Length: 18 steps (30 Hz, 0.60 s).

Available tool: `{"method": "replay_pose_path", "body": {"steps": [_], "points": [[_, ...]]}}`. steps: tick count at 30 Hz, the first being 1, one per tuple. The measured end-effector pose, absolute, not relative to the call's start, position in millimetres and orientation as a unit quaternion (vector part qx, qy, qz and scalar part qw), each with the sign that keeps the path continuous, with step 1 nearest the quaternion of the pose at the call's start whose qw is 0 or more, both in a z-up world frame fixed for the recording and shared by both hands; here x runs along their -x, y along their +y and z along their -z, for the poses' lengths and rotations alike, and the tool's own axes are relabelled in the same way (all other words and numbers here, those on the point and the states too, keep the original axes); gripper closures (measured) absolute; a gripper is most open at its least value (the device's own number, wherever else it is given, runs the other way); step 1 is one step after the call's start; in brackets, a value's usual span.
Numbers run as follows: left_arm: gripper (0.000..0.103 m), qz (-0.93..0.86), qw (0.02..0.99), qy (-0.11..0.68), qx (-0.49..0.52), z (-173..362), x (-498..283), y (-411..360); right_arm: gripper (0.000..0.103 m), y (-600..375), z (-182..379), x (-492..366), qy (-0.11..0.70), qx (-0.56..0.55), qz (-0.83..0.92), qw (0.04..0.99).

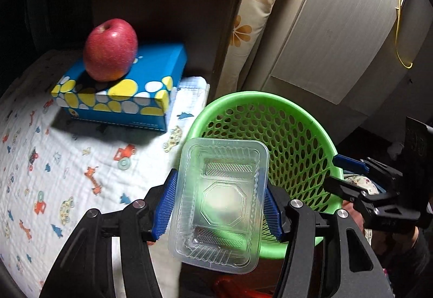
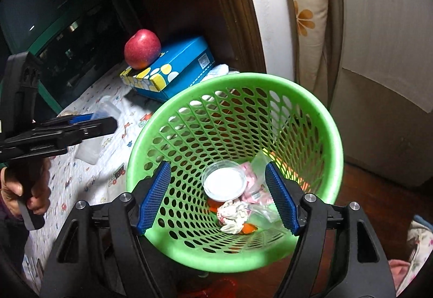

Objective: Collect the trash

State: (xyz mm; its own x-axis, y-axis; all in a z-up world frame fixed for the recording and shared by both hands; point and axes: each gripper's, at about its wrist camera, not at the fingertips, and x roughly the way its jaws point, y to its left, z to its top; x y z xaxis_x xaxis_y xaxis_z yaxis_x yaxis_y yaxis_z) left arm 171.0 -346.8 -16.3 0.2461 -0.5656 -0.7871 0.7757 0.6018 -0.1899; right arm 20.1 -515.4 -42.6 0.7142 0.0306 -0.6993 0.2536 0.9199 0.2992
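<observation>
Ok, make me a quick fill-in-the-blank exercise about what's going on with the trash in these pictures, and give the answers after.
1. The left gripper is shut on a clear plastic ____.
2. The red apple sits on top of a blue ____.
3. The right gripper is ____, with nothing between its blue pads.
4. The crumpled tissue lies at the bottom of the green ____.

Missing words: tray; box; open; basket
</observation>
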Motion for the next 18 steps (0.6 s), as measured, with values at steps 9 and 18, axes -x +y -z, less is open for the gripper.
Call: {"method": "replay_pose_path", "body": {"steps": [9, 18], "points": [[0.046, 0.444, 0.763, 0.458, -0.107, 30, -163, -381, 0.027, -520, 42, -3, 0.370, -0.201, 0.063, 0.905], [0.023, 0.438, 0.771, 0.455, -0.086, 28, -159, -368, 0.026, -511, 45, -2, 0.375, -0.202, 0.054, 0.903]]}}
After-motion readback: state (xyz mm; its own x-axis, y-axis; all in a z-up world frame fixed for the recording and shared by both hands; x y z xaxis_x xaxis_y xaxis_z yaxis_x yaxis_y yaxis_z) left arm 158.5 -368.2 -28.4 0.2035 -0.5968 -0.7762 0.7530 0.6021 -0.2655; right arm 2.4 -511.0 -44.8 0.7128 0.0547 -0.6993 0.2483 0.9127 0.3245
